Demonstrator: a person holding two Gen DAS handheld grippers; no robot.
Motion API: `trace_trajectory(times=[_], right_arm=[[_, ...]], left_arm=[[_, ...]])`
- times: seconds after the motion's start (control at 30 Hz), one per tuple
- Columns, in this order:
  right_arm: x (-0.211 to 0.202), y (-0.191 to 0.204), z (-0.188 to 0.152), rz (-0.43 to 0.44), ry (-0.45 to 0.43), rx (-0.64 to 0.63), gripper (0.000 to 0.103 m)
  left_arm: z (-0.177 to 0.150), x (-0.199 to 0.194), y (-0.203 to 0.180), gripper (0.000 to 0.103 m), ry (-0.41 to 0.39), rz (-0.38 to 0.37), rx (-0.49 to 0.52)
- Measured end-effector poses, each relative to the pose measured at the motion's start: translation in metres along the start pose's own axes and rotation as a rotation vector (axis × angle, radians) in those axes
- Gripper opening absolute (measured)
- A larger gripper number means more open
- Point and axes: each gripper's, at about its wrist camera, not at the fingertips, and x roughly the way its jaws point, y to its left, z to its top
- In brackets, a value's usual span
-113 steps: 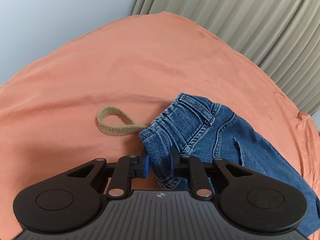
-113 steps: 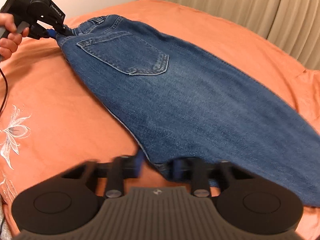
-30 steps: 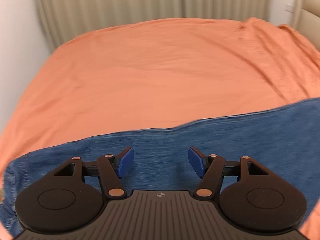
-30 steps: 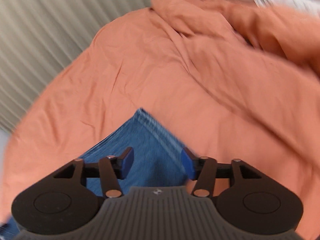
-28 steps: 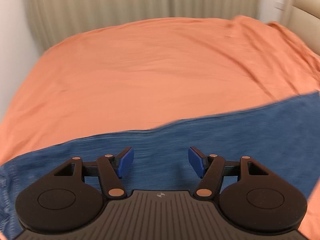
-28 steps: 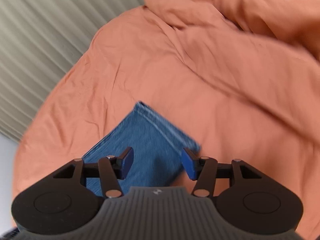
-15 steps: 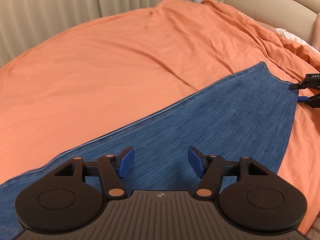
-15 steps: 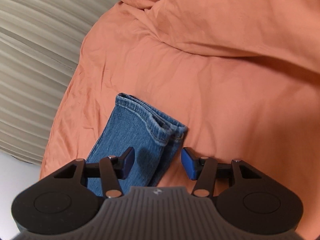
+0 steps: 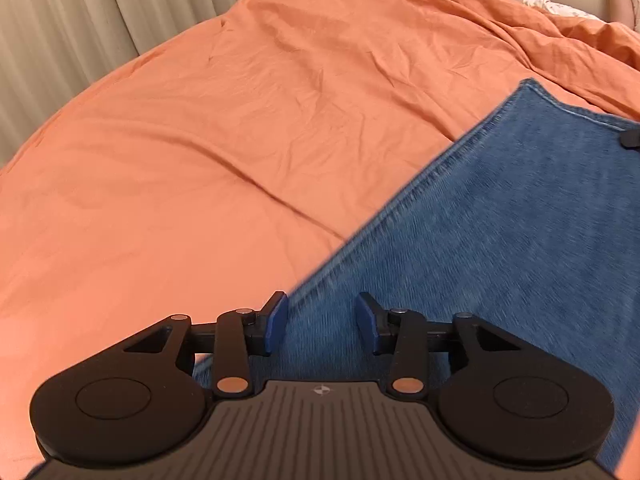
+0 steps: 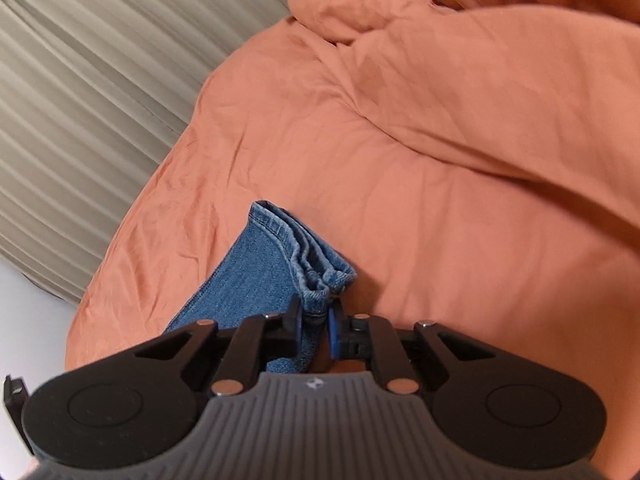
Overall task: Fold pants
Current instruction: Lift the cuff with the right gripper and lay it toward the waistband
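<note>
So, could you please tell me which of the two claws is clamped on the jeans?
The right claw, pinching the hem of the jeans; the left claw gapes above the denim.

The pants [image 9: 500, 240] lie flat on the bedcover [image 9: 240, 140], with the curtain [image 10: 92, 80] behind the bed.

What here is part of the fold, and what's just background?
Job: jeans; right gripper, just closed on the hem; left gripper, closing over the leg edge, not yet pinching.

Background: orange bedspread; curtain; pillow.
</note>
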Motion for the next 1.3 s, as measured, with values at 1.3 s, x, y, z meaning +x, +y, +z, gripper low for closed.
trace_trajectory(times=[1.3], right_arm=[[-0.081, 0.177, 0.004, -0.009, -0.131, -0.401, 0.006]], left_arm=[[-0.093, -0.157, -0.056, 0.017, 0.020, -0.218, -0.165]])
